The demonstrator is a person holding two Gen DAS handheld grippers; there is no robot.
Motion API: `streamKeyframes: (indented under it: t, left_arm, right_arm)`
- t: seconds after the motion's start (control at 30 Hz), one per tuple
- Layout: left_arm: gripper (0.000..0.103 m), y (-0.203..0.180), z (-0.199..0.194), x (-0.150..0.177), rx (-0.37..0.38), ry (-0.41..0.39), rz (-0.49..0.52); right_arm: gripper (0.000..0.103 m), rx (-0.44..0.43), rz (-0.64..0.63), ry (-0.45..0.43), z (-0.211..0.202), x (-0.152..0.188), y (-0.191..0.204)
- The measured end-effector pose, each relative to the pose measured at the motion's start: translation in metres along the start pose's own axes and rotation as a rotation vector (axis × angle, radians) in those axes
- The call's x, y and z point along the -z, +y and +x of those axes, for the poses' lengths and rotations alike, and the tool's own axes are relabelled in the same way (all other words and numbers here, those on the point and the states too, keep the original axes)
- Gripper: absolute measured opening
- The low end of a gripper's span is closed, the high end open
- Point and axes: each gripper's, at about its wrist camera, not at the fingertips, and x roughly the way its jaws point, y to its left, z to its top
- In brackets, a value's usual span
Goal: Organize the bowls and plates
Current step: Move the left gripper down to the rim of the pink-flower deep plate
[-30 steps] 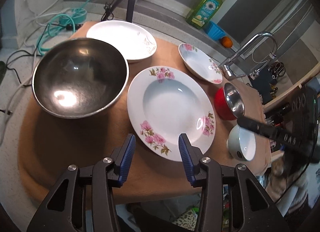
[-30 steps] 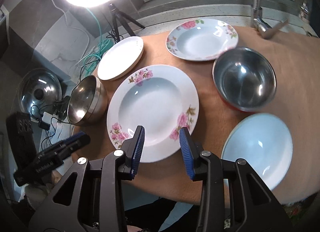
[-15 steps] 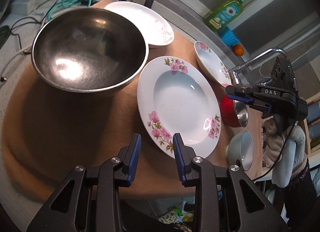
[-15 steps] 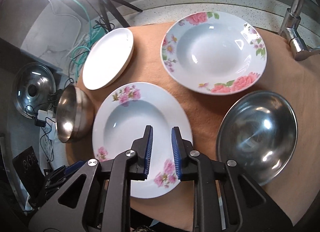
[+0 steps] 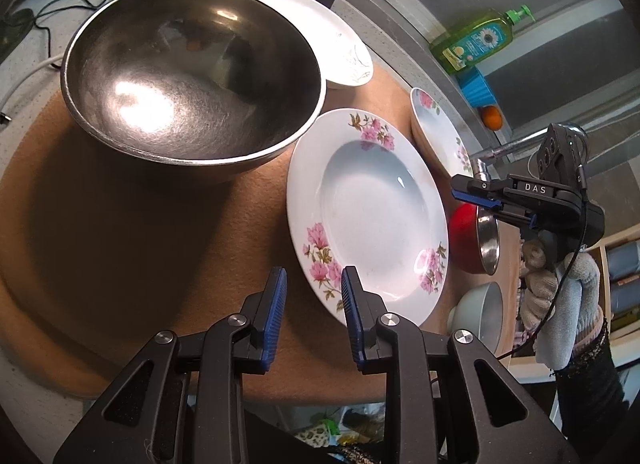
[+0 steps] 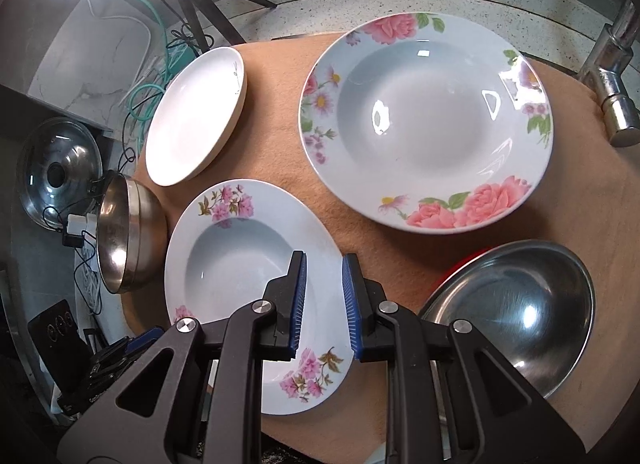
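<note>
Two tools over small-flowered plate (image 5: 366, 211) on worktop (image 5: 120, 232), nothing held. Left tool (image 5: 312, 300) closing, gap empty, plate rim just beside one pad. Right tool (image 6: 323, 296) narrow, unclamped, above opposite rim. Risk: pad tips rim, glazed plate skids toward steel bowl (image 5: 192, 75) or red bowl (image 5: 466, 240).

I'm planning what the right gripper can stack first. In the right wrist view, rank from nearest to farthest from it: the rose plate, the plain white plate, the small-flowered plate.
1. Small-flowered plate: right under the right gripper, its rim between the fingers.
2. Rose plate: beyond the fingertips, up and right.
3. Plain white plate: far upper left, at the mat's edge.
</note>
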Motion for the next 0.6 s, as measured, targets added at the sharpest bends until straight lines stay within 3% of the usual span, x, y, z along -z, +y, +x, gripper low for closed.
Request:
streamKeyframes:
  t: [0.6]
  left_arm:
    - [0.02,0.004,0.012,-0.009,-0.004,0.011,-0.063]
  right_arm:
    - [0.016,0.011,-0.035,0.046,0.016,-0.008,-0.005]
